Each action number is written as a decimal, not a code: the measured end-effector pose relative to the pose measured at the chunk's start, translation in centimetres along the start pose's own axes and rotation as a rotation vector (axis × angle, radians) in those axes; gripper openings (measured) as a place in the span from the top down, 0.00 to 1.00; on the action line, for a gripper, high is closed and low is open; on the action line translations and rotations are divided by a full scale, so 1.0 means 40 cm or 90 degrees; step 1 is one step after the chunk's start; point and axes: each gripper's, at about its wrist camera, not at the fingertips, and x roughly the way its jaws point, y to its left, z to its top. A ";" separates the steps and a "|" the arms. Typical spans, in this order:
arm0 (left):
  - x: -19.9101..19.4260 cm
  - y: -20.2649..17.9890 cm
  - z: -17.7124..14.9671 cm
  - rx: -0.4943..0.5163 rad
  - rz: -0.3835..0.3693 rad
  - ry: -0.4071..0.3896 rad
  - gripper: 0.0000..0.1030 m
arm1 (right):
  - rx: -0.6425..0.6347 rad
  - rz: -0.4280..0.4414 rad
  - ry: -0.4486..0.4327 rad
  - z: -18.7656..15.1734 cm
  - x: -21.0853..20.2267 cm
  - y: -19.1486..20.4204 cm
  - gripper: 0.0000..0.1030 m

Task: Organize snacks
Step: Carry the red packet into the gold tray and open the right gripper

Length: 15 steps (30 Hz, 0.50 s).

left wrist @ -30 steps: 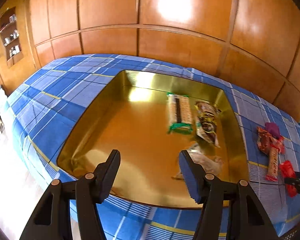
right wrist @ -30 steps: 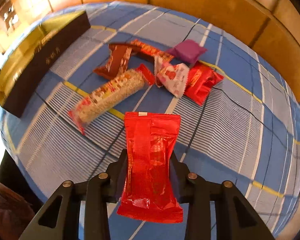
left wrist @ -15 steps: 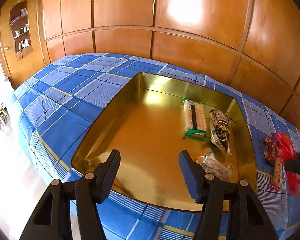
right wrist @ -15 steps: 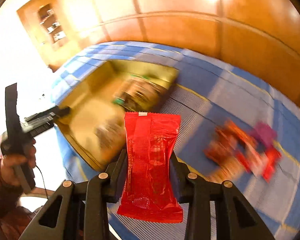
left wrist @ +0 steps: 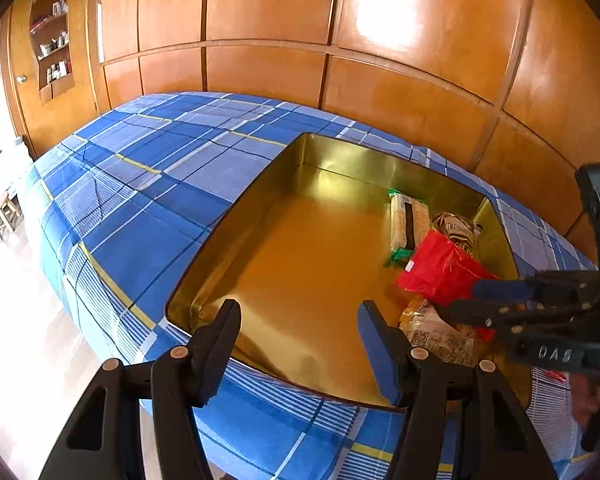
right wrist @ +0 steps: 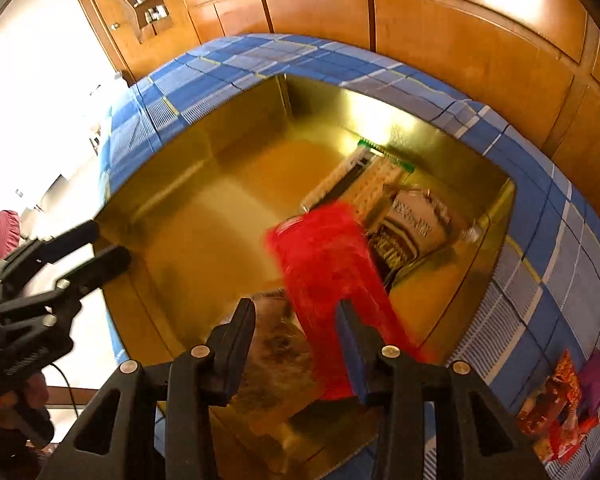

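Note:
A gold tray (left wrist: 284,184) lies on the blue plaid cloth; it also shows in the right wrist view (right wrist: 188,152). In it lie a green-ended cracker pack (left wrist: 406,222), a brown wrapped snack (left wrist: 458,230) and a pale packet (left wrist: 436,332). My right gripper (right wrist: 296,322) has its jaws apart over the tray's right part. The red snack packet (right wrist: 328,276) is blurred and tilted, leaning on the right finger, loose between the jaws. From the left wrist view the red packet (left wrist: 440,272) hangs at the right gripper's tips (left wrist: 460,300). My left gripper (left wrist: 298,322) is open and empty at the tray's near edge.
Several more snacks, red ones and a purple one (right wrist: 564,400), lie on the cloth right of the tray. Wood-panel wall (left wrist: 340,60) runs behind the bed. A shelf niche (left wrist: 54,60) is at far left. The floor drops off at left.
My right gripper carried the red packet from the snack pile over to the tray and its jaws have opened; the packet is slipping out. My left gripper stayed open and drew back slightly.

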 end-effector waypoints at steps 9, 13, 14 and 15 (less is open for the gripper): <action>-0.005 -0.016 0.000 0.008 -0.003 0.000 0.40 | -0.021 0.020 0.027 -0.042 0.035 0.026 0.76; -0.010 -0.023 0.000 0.013 -0.003 -0.001 0.40 | -0.024 0.013 0.002 -0.038 0.005 0.038 0.76; -0.012 -0.026 -0.001 0.014 -0.003 -0.001 0.40 | -0.023 0.014 -0.008 -0.039 -0.007 0.038 0.76; -0.014 -0.030 -0.002 0.017 -0.004 -0.001 0.40 | -0.022 0.011 -0.013 -0.042 -0.016 0.040 0.76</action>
